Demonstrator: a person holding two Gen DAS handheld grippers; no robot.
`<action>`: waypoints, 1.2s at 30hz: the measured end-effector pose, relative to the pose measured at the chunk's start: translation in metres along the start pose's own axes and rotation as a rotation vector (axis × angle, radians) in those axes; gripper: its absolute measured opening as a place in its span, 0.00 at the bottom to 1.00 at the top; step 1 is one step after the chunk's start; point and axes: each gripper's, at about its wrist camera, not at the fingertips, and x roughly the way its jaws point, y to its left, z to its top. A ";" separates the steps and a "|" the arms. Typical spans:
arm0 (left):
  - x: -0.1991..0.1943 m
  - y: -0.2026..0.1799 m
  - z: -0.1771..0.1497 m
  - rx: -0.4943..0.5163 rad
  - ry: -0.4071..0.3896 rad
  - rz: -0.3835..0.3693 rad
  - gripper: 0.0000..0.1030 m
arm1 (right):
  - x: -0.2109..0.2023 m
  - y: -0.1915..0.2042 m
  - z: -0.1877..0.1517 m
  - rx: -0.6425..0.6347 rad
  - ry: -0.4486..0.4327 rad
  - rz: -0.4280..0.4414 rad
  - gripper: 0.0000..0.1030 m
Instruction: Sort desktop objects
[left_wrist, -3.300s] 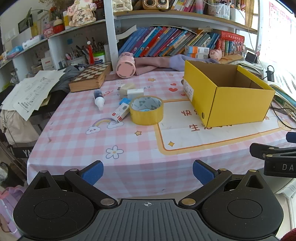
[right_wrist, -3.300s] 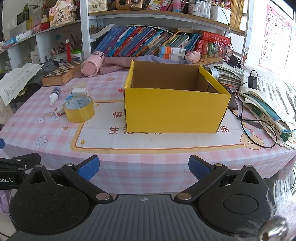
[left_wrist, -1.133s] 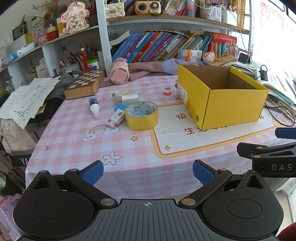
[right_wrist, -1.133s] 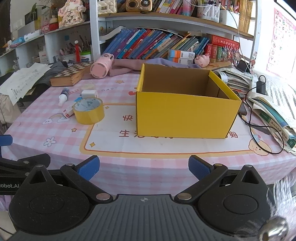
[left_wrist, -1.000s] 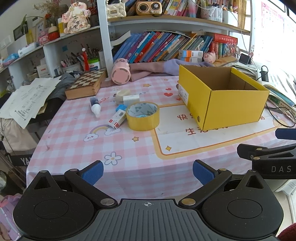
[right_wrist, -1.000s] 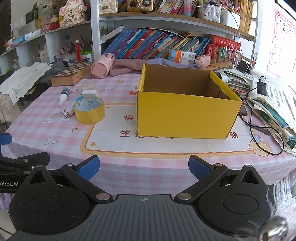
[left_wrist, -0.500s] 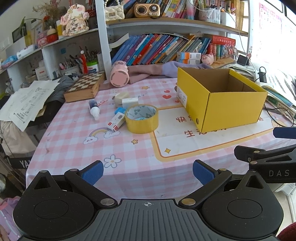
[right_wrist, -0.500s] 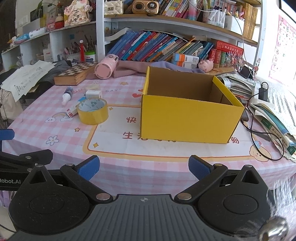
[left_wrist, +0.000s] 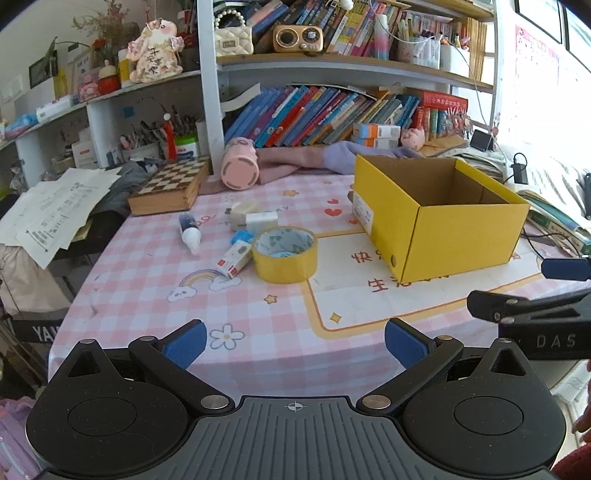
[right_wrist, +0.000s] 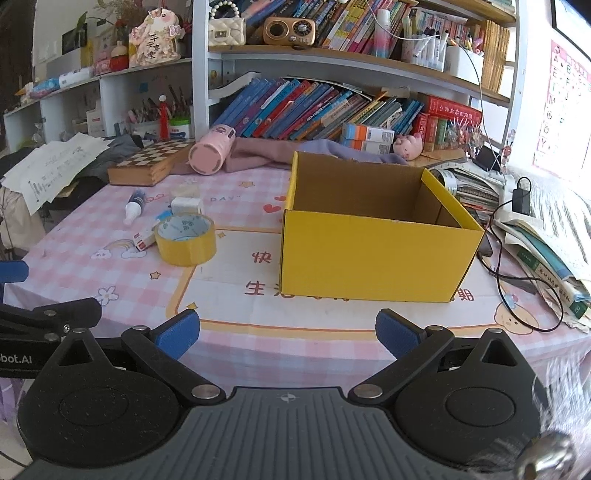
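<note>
An open yellow cardboard box (left_wrist: 439, 218) (right_wrist: 373, 258) stands on the pink checked tablecloth (left_wrist: 147, 273) (right_wrist: 295, 336). Left of it lie a yellow tape roll (left_wrist: 284, 254) (right_wrist: 185, 240), a small red-and-white box (left_wrist: 234, 258) (right_wrist: 144, 240), a blue-and-white glue bottle (left_wrist: 189, 229) (right_wrist: 133, 205) and a white adapter (left_wrist: 260, 220) (right_wrist: 187, 205). My left gripper (left_wrist: 293, 343) is open at the near table edge, well short of the tape roll. My right gripper (right_wrist: 287, 334) is open in front of the box. Both hold nothing.
A chessboard box (left_wrist: 168, 186), a pink tumbler on its side (left_wrist: 239, 169) and purple cloth (left_wrist: 314, 162) lie at the back under full bookshelves. Papers (left_wrist: 51, 210) hang off the left. Books, a charger and cables (right_wrist: 524, 236) crowd the right of the box.
Both grippers have risen and moved a little closer over the table; the objects sit slightly lower and nearer in view. Nothing on the table has moved.
</note>
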 end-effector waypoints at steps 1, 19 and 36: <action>0.000 0.000 0.000 0.006 0.000 0.002 1.00 | 0.000 0.000 0.000 0.004 -0.001 0.003 1.00; 0.002 -0.003 -0.001 0.039 -0.018 -0.008 1.00 | 0.001 0.004 0.000 -0.022 -0.015 -0.037 0.99; 0.007 -0.003 -0.002 0.041 0.009 -0.082 1.00 | 0.012 0.000 -0.003 0.017 0.052 -0.021 1.00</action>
